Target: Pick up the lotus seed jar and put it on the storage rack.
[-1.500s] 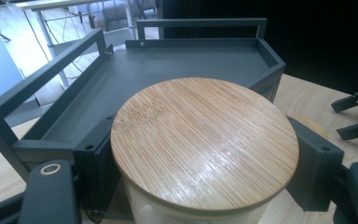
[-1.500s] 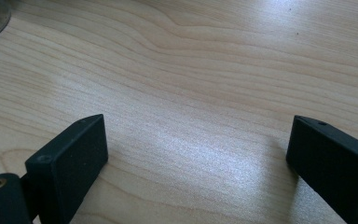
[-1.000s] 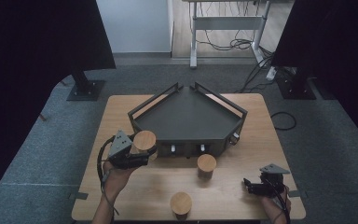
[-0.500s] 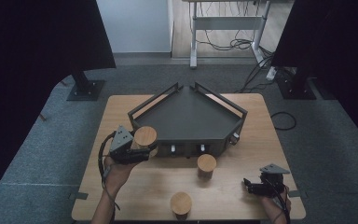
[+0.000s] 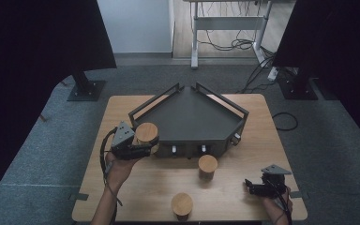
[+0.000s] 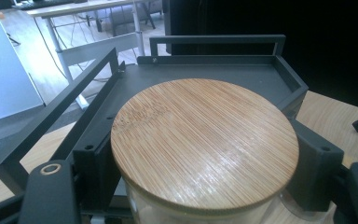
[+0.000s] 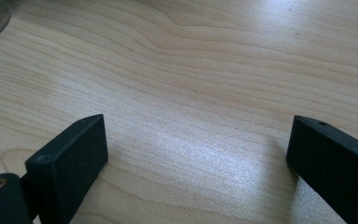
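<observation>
High view: left gripper [image 5: 138, 149] left of centre, fingers pinching a jar [image 5: 146, 136] with a wooden lid, held at the front left corner of the dark tray [image 5: 192, 119]. Two more jars [image 5: 207, 166] on the desk [image 5: 258, 140], lower centre. Right gripper [image 5: 255, 186] at lower right, low over the desk.

Left gripper view: jar lid [image 6: 205, 140] at frame centre, fingers [image 6: 314, 168] clamped on both sides, tray behind.

Right gripper view: fingers [image 7: 72, 161] spread wide, bare desk [image 7: 191, 93] between them.
</observation>
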Demonstrator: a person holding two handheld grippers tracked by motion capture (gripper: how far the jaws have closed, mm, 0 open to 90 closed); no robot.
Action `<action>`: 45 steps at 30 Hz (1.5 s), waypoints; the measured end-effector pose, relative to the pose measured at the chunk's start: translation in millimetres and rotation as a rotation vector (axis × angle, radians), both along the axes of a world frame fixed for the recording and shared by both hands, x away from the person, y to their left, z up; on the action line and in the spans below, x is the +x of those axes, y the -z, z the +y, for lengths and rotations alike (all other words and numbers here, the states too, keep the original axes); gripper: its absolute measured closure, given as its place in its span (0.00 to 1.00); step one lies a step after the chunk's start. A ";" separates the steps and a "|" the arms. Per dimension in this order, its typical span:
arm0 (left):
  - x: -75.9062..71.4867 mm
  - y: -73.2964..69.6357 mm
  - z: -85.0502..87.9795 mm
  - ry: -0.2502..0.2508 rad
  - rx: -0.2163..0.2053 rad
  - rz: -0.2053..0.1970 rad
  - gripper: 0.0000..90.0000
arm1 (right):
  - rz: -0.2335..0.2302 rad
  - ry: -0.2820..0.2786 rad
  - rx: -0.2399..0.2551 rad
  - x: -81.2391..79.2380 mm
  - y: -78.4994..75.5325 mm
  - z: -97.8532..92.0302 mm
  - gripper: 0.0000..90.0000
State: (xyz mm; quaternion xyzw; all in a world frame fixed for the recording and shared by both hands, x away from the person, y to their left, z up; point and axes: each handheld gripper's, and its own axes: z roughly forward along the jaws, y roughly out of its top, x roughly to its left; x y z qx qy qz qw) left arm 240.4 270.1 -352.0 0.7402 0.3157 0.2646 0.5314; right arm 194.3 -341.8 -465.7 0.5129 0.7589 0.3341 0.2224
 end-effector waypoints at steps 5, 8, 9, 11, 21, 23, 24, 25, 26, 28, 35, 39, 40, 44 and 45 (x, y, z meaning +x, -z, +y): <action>4.6 0.1 -2.1 -0.003 0.001 0.006 0.27 | 0.000 0.000 0.000 0.0 0.0 0.0 0.05; 7.2 -0.1 -3.2 -0.006 0.002 0.008 0.27 | 0.000 0.000 0.000 0.0 0.0 0.0 0.05; 8.0 -0.1 -3.4 -0.006 0.002 0.009 0.27 | 0.000 0.000 0.000 0.0 0.0 0.0 0.05; 10.3 -0.3 -3.9 -0.005 0.002 0.011 0.27 | -0.001 -0.001 -0.001 0.0 0.1 -0.1 0.05; 18.4 -2.7 -6.9 -0.006 0.002 0.014 0.27 | 0.000 0.000 0.000 0.0 0.0 0.0 0.05; 19.8 -3.1 -7.8 -0.007 0.004 0.014 0.27 | 0.000 0.000 0.000 0.0 0.0 0.0 0.05; 20.4 -3.1 -8.1 -0.006 0.004 0.014 0.27 | 0.000 0.000 0.000 0.0 0.0 0.0 0.05; 20.9 -3.0 -8.3 -0.006 0.003 0.014 0.27 | 0.000 0.000 0.000 0.0 0.0 0.0 0.05; 21.6 -3.0 -8.4 -0.006 0.004 0.015 0.27 | 0.000 0.000 0.000 0.0 0.0 0.0 0.05; 23.2 -2.6 -9.1 -0.007 0.004 0.016 0.27 | 0.000 0.000 0.000 0.0 0.0 0.0 0.05; 29.8 -1.5 -10.3 -0.007 -0.001 0.022 0.27 | 0.000 0.000 0.000 0.0 0.0 0.0 0.05; 33.0 -0.8 -11.2 -0.010 -0.008 0.024 0.27 | 0.001 0.001 0.001 0.0 -0.2 0.1 0.05; 34.3 -1.0 -11.8 -0.009 -0.007 0.024 0.27 | 0.001 0.001 0.001 0.0 -0.2 0.1 0.05; 37.5 -1.6 -14.5 -0.013 -0.004 0.021 0.27 | 0.000 0.000 0.001 0.0 0.0 0.0 0.05; 38.4 -1.6 -14.8 -0.013 -0.004 0.020 0.27 | 0.000 0.000 0.001 0.0 0.0 0.0 0.05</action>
